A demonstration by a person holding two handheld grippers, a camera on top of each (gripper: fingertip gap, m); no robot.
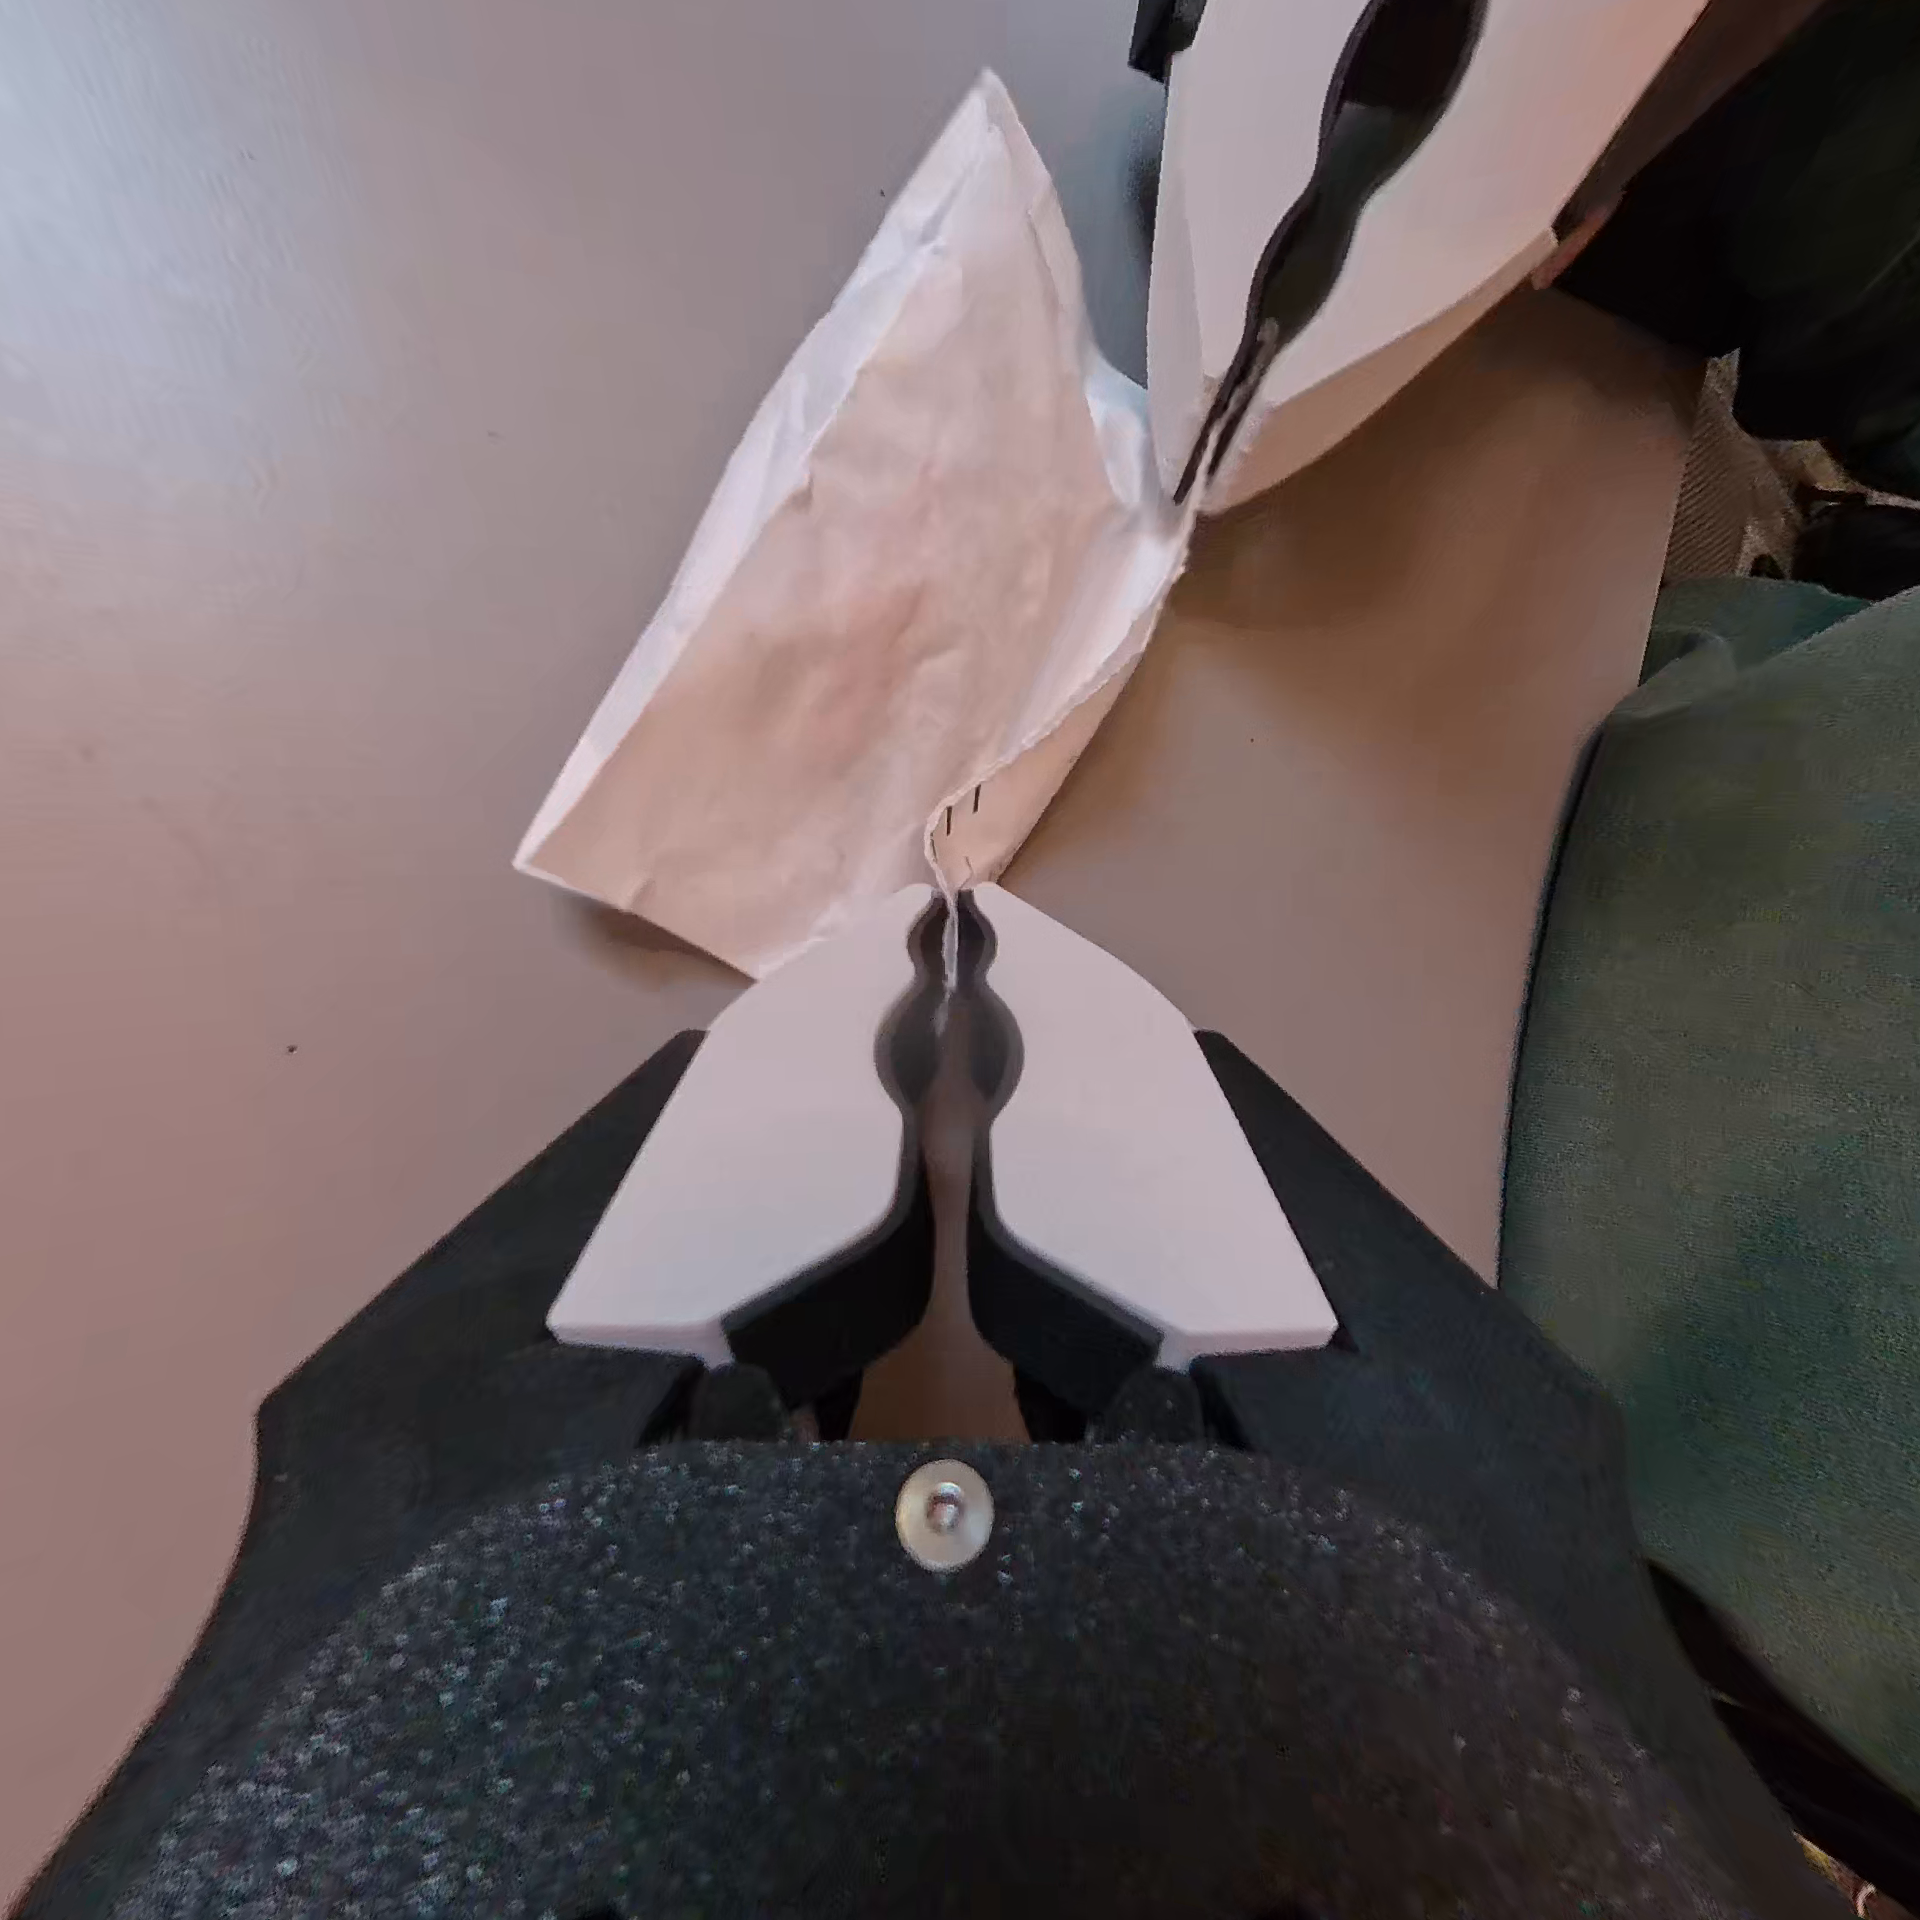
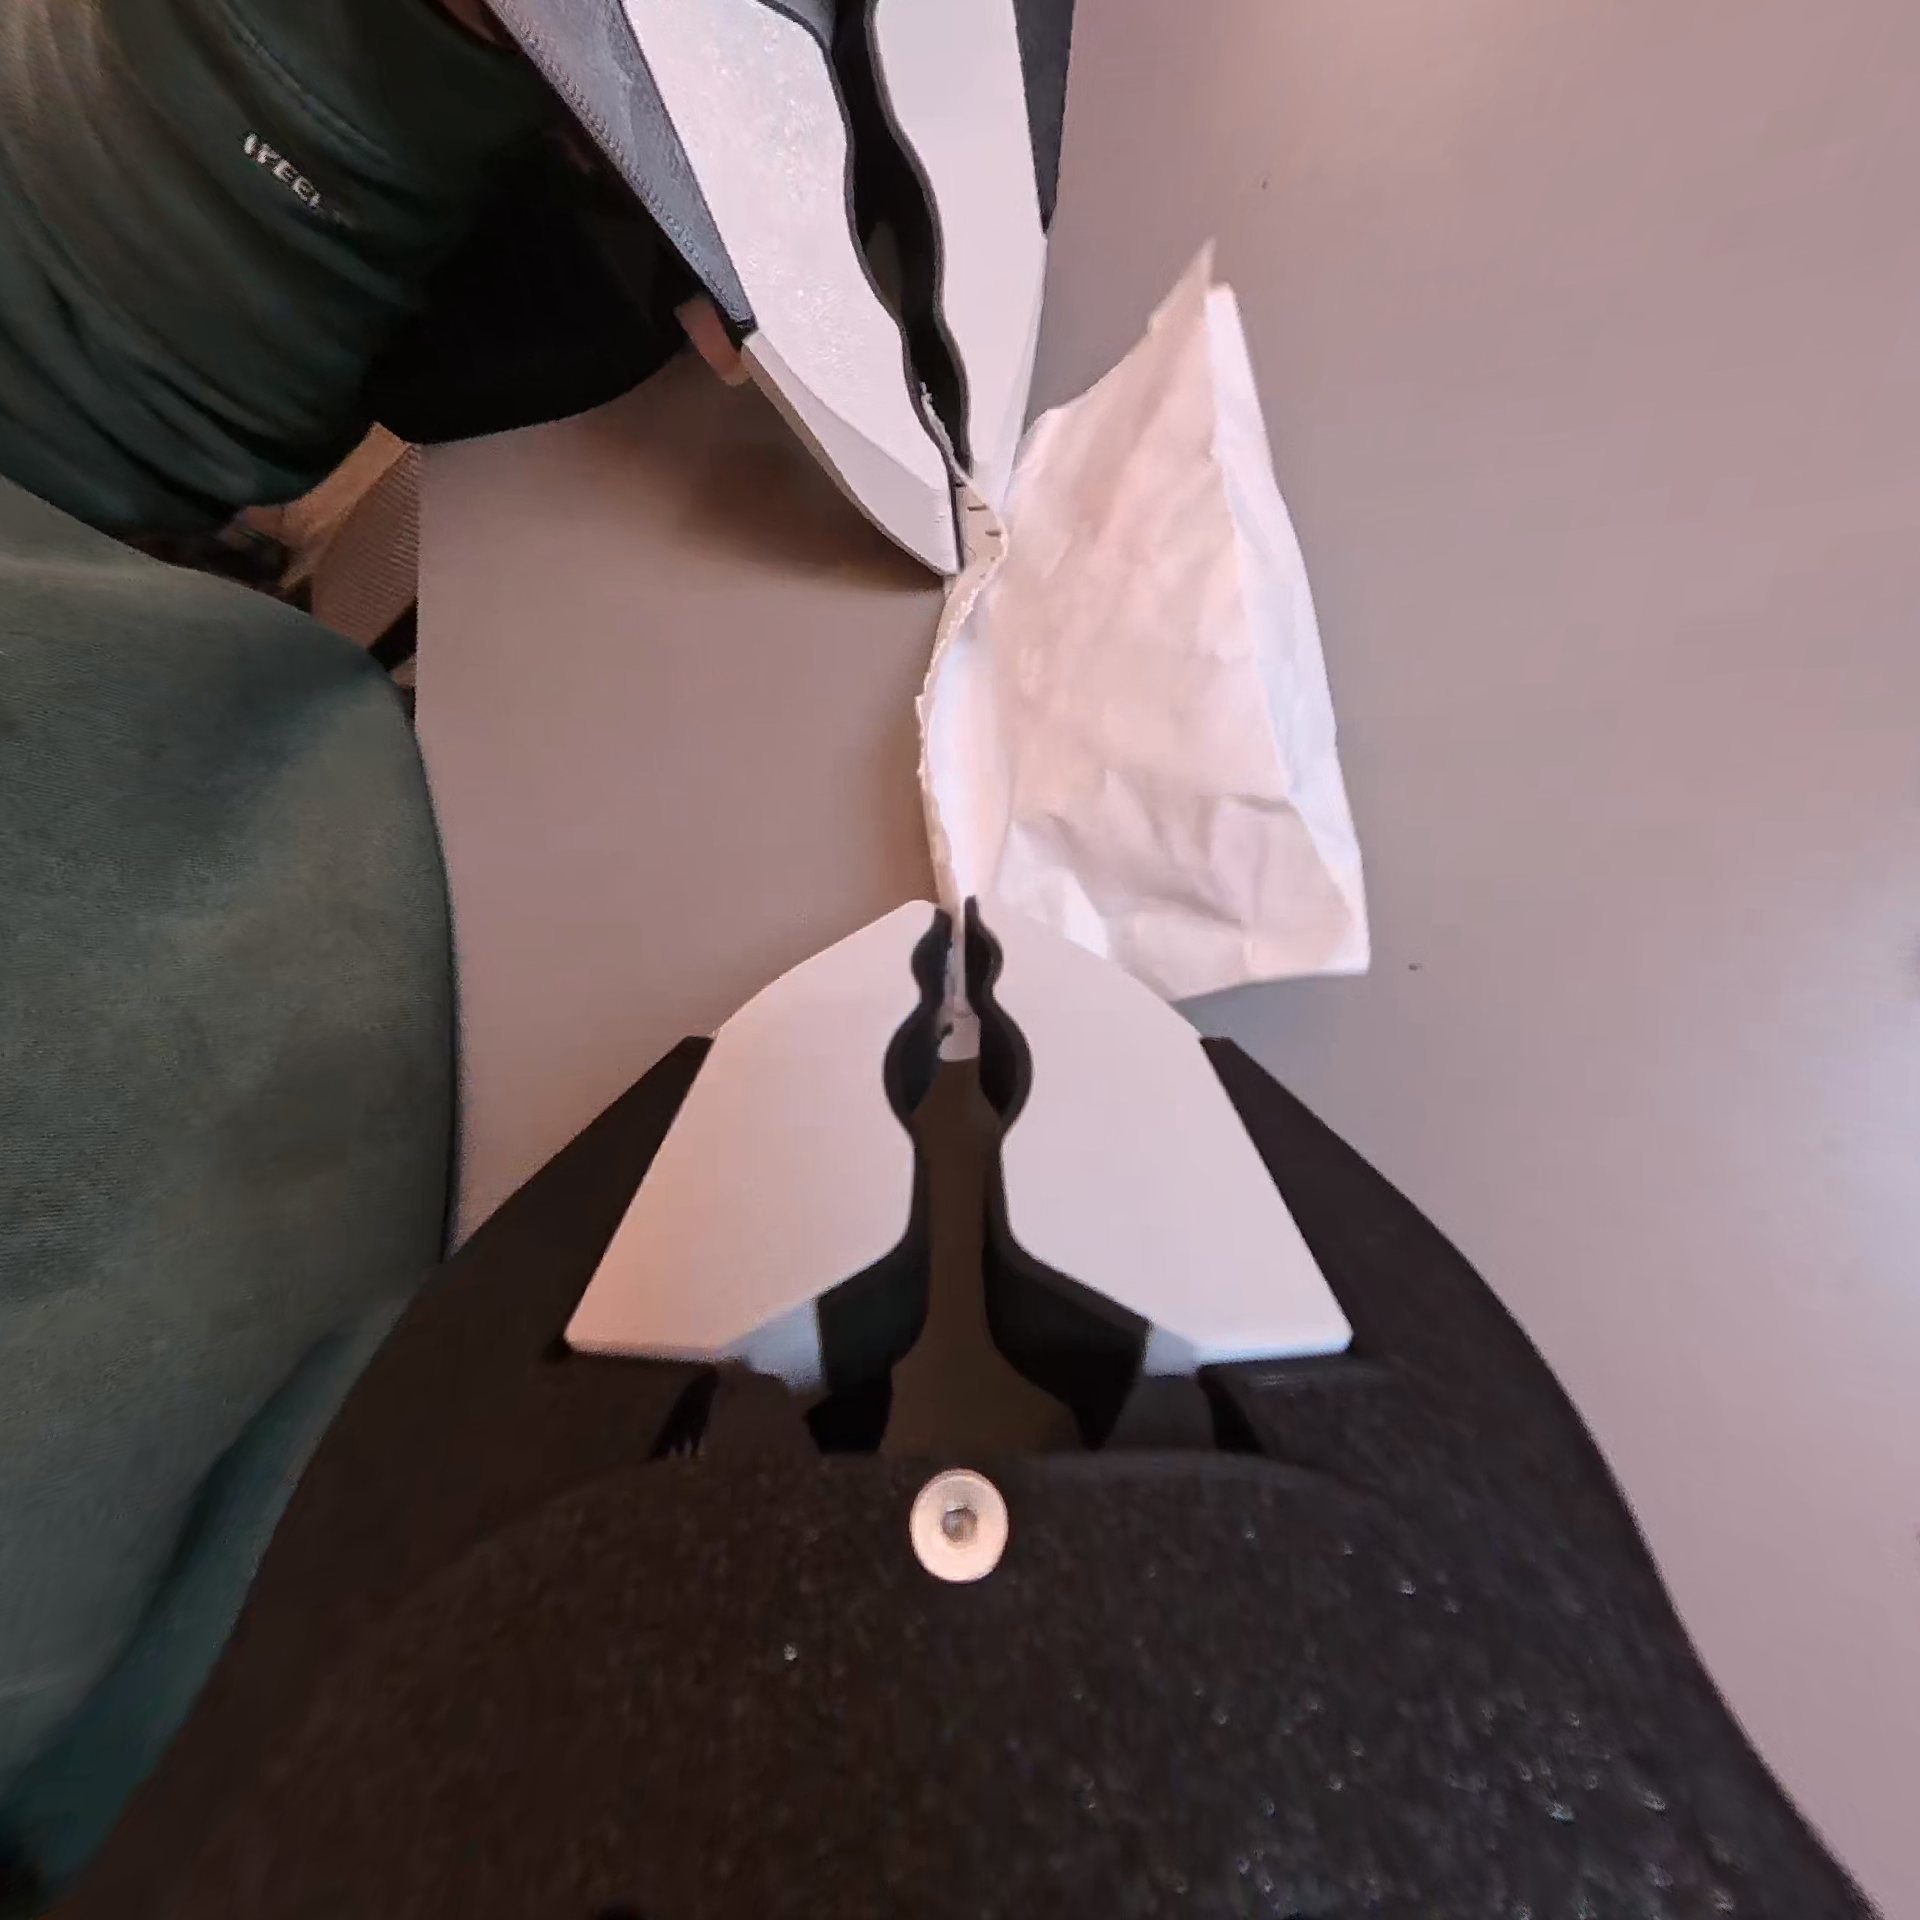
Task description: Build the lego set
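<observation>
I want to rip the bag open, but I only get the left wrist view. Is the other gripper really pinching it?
Observer: Yes. Close up in the right wrist view, a sliver of white paper sits between the right gripper tips, shut on the paper bag.
Operator: Is the edge stretched tight?
Observer: No. From that side the edge bows and crinkles between it and the left gripper.
</observation>
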